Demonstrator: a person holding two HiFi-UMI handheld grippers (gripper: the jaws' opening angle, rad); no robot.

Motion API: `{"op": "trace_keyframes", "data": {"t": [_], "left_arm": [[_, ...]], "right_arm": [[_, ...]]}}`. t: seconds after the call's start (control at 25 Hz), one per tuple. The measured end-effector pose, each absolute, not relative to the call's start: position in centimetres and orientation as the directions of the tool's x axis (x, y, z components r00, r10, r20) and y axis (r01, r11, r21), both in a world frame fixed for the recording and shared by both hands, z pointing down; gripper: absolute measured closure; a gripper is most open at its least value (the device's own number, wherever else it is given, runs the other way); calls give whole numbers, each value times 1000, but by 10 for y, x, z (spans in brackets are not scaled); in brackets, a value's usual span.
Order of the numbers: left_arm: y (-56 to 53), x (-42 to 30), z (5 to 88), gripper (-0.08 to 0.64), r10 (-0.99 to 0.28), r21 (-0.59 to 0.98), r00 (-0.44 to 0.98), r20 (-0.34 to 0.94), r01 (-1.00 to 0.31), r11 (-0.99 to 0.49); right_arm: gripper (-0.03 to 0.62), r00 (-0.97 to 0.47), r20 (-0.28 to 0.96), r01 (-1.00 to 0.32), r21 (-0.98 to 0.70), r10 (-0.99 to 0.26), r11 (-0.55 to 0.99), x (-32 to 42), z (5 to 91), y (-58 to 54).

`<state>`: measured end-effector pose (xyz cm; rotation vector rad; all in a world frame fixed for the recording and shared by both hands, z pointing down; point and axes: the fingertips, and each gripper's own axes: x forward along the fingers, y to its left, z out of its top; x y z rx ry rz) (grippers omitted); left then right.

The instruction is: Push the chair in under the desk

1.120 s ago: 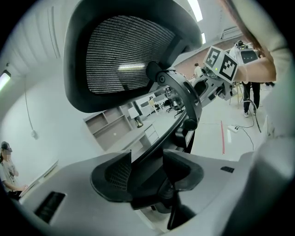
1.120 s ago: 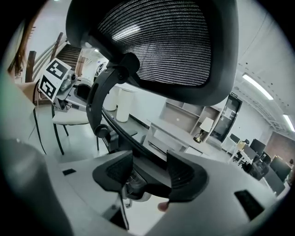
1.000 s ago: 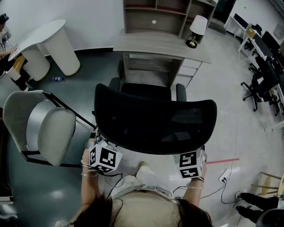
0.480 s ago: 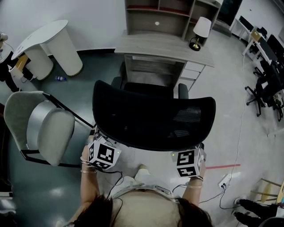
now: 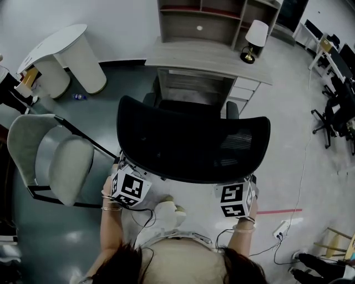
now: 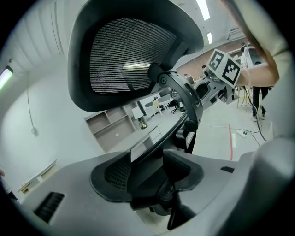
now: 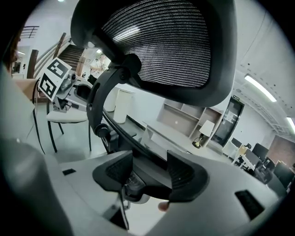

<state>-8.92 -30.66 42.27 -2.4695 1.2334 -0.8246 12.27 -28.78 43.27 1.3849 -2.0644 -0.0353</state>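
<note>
A black mesh office chair (image 5: 194,147) faces the grey desk (image 5: 208,55), its seat and armrests partly under the desk edge. In the head view both grippers sit at the backrest's lower edge, which hides their jaws. The left marker cube (image 5: 128,187) is at its left end and the right marker cube (image 5: 236,199) at its right end. In the left gripper view the left gripper (image 6: 147,173) is closed on the dark curved bar of the chair back (image 6: 184,99). The right gripper (image 7: 151,173) holds the same bar (image 7: 103,117) from the other end.
A pale grey side chair (image 5: 52,158) stands close on the left. A white pedestal table (image 5: 61,55) is at back left. A lamp (image 5: 254,39) and shelves (image 5: 213,16) top the desk, with drawers (image 5: 241,91) at its right. A power strip (image 5: 280,226) and cables lie at the right.
The chair has rolled a little toward the desk, with both grippers following it. The person's foot has stepped forward beneath the backrest.
</note>
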Motion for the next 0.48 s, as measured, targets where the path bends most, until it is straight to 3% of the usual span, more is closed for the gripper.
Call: {"op": "trace_keyframes", "data": {"t": [0.48], "left_arm": [[-338,-74,420,344,-780,-416,500,377,-661,-625]], "right_arm": [[357,-228,506,-830,345,-832,437,138,434,-322]]}}
